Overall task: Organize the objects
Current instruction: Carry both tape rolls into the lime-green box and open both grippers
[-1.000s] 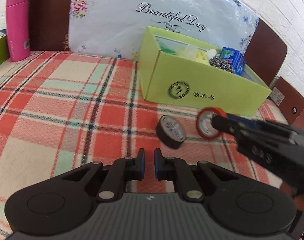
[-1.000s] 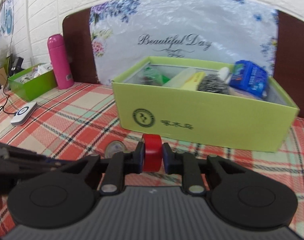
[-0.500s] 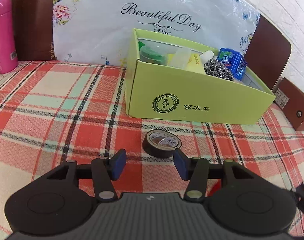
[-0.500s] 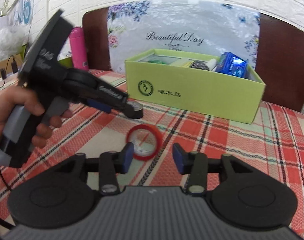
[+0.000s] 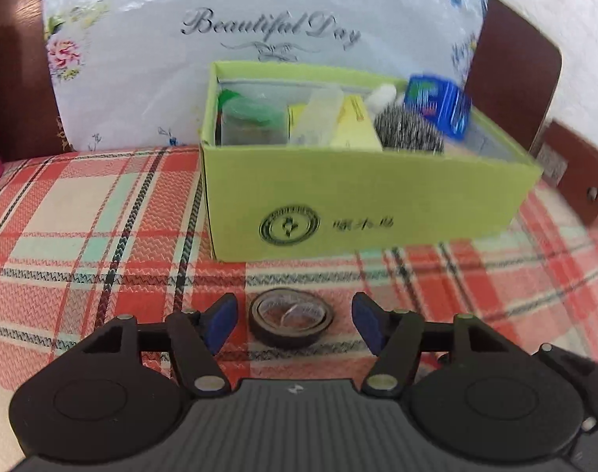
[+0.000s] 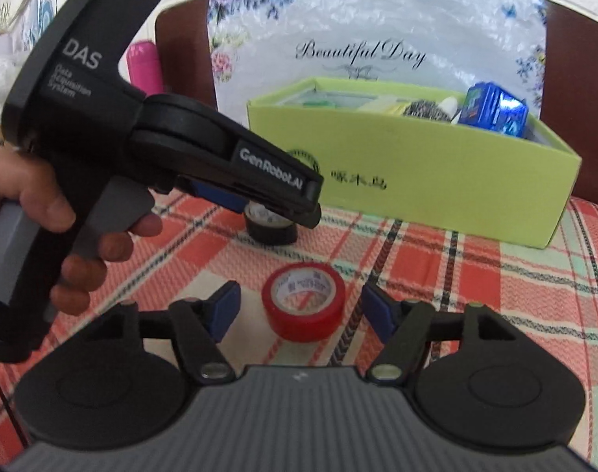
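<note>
Right gripper [image 6: 299, 308]: released red tape roll [image 6: 303, 301], jaws now spread, roll flat on cloth. Left gripper [image 5: 292, 324]: went from closed to wide apart (straddling black tape roll [image 5: 291, 322]), moved closer.

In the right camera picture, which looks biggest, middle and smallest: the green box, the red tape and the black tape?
1. green box
2. red tape
3. black tape

The red tape lies nearer the camera, and the left tool covers part of the black tape, so their order is unsure.
</note>
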`<state>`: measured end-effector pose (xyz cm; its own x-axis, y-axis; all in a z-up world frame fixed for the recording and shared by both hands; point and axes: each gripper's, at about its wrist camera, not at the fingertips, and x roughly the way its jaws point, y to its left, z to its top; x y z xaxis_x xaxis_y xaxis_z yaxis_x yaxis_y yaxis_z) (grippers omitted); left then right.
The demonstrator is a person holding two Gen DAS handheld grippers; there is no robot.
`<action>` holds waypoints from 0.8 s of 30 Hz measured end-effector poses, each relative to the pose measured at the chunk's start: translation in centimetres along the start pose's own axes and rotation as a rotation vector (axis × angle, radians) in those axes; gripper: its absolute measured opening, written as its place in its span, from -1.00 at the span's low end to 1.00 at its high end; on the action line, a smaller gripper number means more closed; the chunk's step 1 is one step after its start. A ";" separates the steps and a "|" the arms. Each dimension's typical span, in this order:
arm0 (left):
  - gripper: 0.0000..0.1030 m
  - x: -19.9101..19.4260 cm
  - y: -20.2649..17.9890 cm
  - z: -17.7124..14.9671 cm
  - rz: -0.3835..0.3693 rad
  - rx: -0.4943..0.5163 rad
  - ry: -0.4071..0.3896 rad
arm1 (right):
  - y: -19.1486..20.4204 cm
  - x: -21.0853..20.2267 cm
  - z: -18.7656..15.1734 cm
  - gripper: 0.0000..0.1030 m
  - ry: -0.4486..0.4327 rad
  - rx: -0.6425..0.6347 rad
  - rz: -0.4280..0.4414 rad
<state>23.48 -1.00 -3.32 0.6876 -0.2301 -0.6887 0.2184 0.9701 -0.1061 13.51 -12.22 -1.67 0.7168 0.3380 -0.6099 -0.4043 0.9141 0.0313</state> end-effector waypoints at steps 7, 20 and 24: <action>-0.06 -1.9 0.1 -2.8 -0.103 0.131 -0.022 | -3.1 -4.3 -2.9 -0.12 0.028 0.032 -0.049; 0.32 -3.0 -2.0 -4.0 -0.035 0.052 -0.014 | -4.4 -7.3 -5.0 0.01 0.013 0.107 -0.071; 0.21 -2.5 -2.1 -3.7 -0.018 0.053 -0.009 | -4.6 -7.4 -5.1 0.01 0.016 0.119 -0.077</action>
<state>18.71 -2.18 -4.00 0.6894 -0.2485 -0.6804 0.2672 0.9603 -0.0801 7.18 -20.11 -1.39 0.7336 0.2627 -0.6267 -0.2772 0.9577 0.0769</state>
